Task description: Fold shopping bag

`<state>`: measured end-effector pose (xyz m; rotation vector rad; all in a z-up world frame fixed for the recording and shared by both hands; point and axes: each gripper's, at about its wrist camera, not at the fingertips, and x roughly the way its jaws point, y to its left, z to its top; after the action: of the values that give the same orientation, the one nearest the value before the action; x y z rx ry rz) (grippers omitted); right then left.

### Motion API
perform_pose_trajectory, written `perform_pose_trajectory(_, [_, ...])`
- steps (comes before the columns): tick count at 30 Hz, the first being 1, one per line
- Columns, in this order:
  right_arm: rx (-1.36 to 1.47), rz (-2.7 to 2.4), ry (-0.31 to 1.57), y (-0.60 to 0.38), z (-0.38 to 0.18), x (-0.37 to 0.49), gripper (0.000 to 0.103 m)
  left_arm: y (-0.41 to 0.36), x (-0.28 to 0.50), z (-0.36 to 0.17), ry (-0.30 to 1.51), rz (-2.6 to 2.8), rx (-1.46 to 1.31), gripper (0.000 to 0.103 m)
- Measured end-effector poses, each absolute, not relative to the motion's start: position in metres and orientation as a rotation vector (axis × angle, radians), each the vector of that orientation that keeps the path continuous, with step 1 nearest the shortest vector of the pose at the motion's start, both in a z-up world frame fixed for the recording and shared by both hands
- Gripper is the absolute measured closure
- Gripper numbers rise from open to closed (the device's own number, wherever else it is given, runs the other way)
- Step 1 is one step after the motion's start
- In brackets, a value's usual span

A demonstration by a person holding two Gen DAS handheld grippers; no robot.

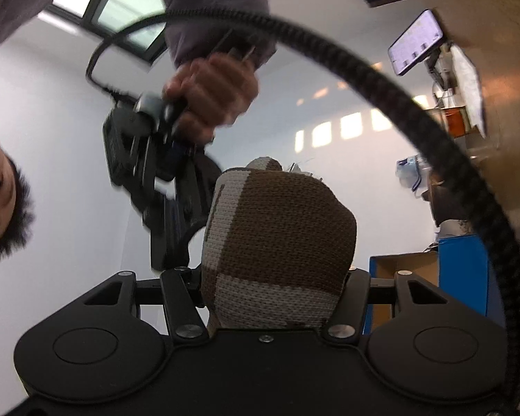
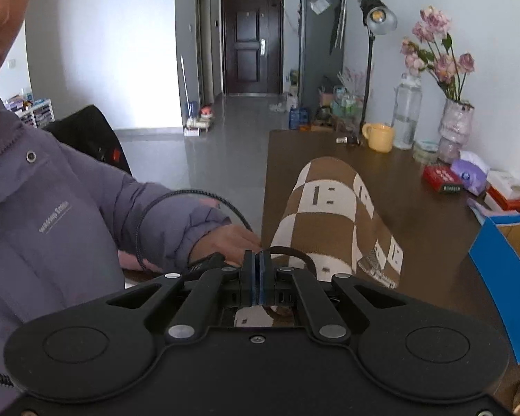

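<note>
The left hand-held gripper (image 1: 274, 277) is pointed upward, its fingers set wide on either side of a thick bunch of the brown-and-cream checked woven shopping bag (image 1: 277, 239); whether the fabric is actually pinched cannot be told. Above it, the right hand-held gripper (image 1: 170, 228) is seen, motion-blurred, gripped by a hand (image 1: 211, 93).

In the right wrist view, the right hand-held gripper (image 2: 257, 270) is clenched, pads together, apparently on the bag's dark strap (image 2: 294, 254). Ahead of it, the bag (image 2: 332, 215) is draped over the tabletop (image 2: 426, 235).
</note>
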<state>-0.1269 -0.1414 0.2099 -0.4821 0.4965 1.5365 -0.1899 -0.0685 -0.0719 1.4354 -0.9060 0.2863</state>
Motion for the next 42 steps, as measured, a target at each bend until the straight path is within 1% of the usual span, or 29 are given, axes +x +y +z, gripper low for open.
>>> perform_pose_trajectory(4, [-0.510, 1.542, 0.576, -0.143, 0.204, -0.126, 0.101, -0.068, -0.183, -0.060, -0.834, 0.285, 1.399, 0.047])
perform_pose_trajectory(6, [-0.523, 1.524, 0.579, -0.145, 0.204, -0.125, 0.099, -0.070, -0.182, -0.057, -0.790, 0.269, 1.392, 0.048])
perform_pose_trajectory(10, [-0.714, 1.401, 0.449, -0.141, 0.202, -0.148, 0.094, -0.075, -0.175, -0.059, -0.736, 0.266, 1.420, 0.048])
perform_pose_trajectory(11, [-0.800, 1.354, 0.402, -0.137, 0.198, -0.158, 0.089, -0.076, -0.172, -0.061, -0.736, 0.273, 1.437, 0.048])
perform_pose_trajectory(12, [-0.887, 1.309, 0.359, -0.132, 0.193, -0.169, 0.087, -0.076, -0.170, -0.061, -0.742, 0.276, 1.447, 0.048])
perform_pose_trajectory(14, [-0.995, 1.257, 0.302, -0.124, 0.183, -0.184, 0.080, -0.077, -0.168, -0.063, -0.755, 0.280, 1.463, 0.049])
perform_pose_trajectory(16, [-1.029, 1.251, 0.282, -0.121, 0.179, -0.193, 0.078, -0.077, -0.167, -0.065, -0.766, 0.283, 1.474, 0.048])
perform_pose_trajectory(19, [-0.976, 1.262, 0.282, -0.126, 0.185, -0.194, 0.078, -0.077, -0.165, -0.067, -0.782, 0.287, 1.489, 0.048])
perform_pose_trajectory(20, [-0.939, 1.255, 0.275, -0.128, 0.188, -0.193, 0.080, -0.077, -0.164, -0.068, -0.788, 0.289, 1.494, 0.048])
perform_pose_trajectory(22, [-0.853, 1.217, 0.254, -0.132, 0.195, -0.188, 0.081, -0.078, -0.163, -0.070, -0.799, 0.292, 1.505, 0.048])
perform_pose_trajectory(24, [-0.799, 1.184, 0.244, -0.135, 0.197, -0.184, 0.088, -0.078, -0.162, -0.071, -0.810, 0.294, 1.515, 0.048])
perform_pose_trajectory(26, [-0.817, 1.151, 0.236, -0.134, 0.189, -0.183, 0.098, -0.078, -0.161, -0.073, -0.823, 0.297, 1.525, 0.048])
perform_pose_trajectory(28, [-0.851, 1.155, 0.227, -0.130, 0.183, -0.187, 0.102, -0.080, -0.160, -0.073, -0.846, 0.300, 1.532, 0.048])
perform_pose_trajectory(31, [-0.953, 1.139, 0.232, -0.119, 0.170, -0.194, 0.102, -0.081, -0.156, -0.074, -0.842, 0.306, 1.533, 0.048])
perform_pose_trajectory(33, [-0.976, 1.128, 0.266, -0.115, 0.171, -0.194, 0.102, -0.083, -0.155, -0.073, -0.831, 0.322, 1.504, 0.048])
perform_pose_trajectory(37, [-1.122, 1.026, 0.246, -0.110, 0.171, -0.201, 0.103, -0.084, -0.152, -0.076, -0.831, 0.344, 1.492, 0.048])
perform_pose_trajectory(42, [-1.224, 0.977, 0.283, -0.099, 0.164, -0.210, 0.103, -0.084, -0.150, -0.078, -0.849, 0.362, 1.489, 0.048])
